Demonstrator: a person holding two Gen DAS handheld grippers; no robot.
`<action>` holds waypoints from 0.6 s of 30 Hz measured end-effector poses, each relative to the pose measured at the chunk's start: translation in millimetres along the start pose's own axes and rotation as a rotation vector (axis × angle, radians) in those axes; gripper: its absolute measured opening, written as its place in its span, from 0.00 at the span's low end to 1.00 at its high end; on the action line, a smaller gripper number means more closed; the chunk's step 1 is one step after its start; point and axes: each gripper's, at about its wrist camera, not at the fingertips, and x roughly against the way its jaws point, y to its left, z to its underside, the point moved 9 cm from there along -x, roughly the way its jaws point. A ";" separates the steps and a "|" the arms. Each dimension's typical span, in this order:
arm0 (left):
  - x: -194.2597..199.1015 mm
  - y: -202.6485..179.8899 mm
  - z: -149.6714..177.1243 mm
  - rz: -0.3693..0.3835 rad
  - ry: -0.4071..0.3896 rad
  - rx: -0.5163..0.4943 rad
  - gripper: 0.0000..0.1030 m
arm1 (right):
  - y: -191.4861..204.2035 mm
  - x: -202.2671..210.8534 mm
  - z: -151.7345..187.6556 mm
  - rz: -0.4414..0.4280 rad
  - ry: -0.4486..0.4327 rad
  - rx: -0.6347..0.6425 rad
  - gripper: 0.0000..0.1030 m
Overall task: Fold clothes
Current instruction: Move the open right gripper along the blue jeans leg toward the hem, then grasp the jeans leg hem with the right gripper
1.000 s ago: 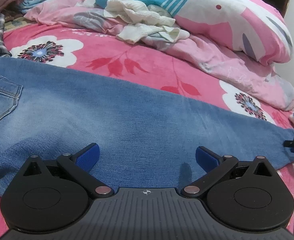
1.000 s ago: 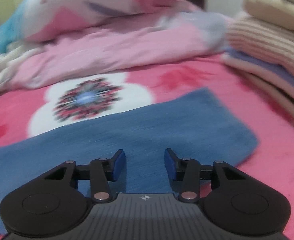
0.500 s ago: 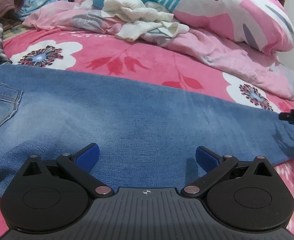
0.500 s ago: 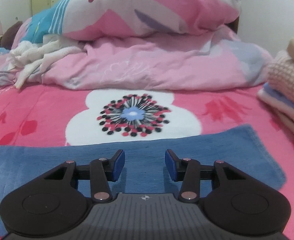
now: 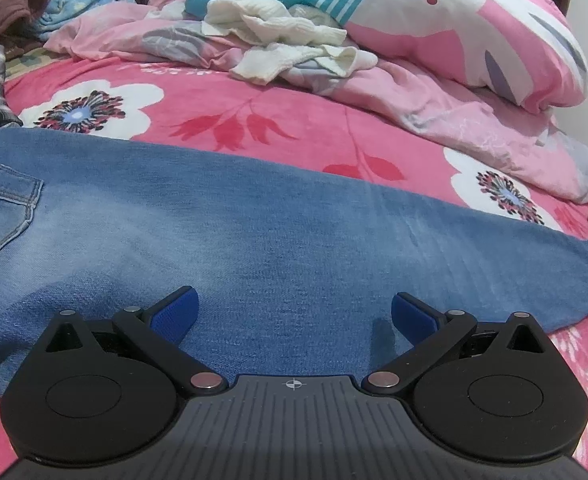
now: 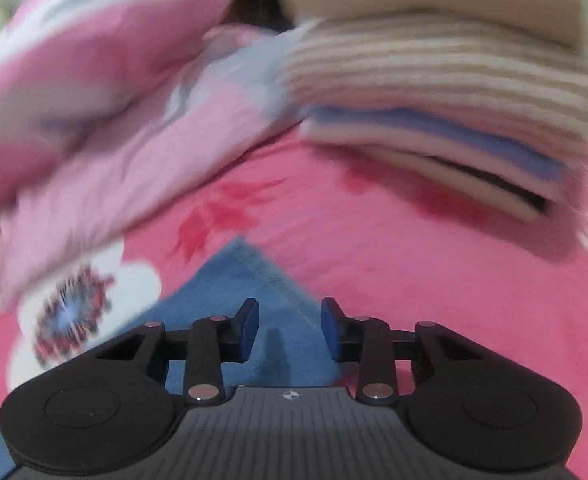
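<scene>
Right tongs [image 6: 289,330] swung to one jeans [image 6: 249,280] cuff, narrowing.

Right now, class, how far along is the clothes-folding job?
Done: a folded stack sits on the bed. In hand: the jeans lie flat and unfolded; the right hand-held gripper, jaws just narrowing but holding nothing, is over the hem. Left: the folds, and the loose white garment.

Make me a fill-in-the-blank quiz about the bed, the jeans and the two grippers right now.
1. The jeans lie flat on a pink bedspread printed with ____.
2. The left gripper is ____, with nothing between its pads.
3. The right gripper hangs over the jeans' ____ end.
4. The stack of folded clothes appears in the ____ wrist view.

Missing words: flowers; open; leg; right
</scene>
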 end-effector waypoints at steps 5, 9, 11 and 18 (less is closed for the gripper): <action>-0.4 -0.8 0.9 -0.007 -0.005 -0.012 1.00 | -3.6 38.2 28.3 -0.200 0.112 -0.195 0.56; 0.6 0.5 0.8 0.006 -0.009 -0.007 1.00 | 8.1 34.2 72.9 -0.315 0.286 -0.307 0.60; 1.0 1.3 0.9 0.013 -0.010 -0.002 1.00 | 14.7 24.5 89.6 -0.324 0.334 -0.311 0.60; 1.2 2.2 0.0 0.022 -0.010 0.012 1.00 | 20.9 -16.8 71.1 -0.360 0.269 -0.422 0.62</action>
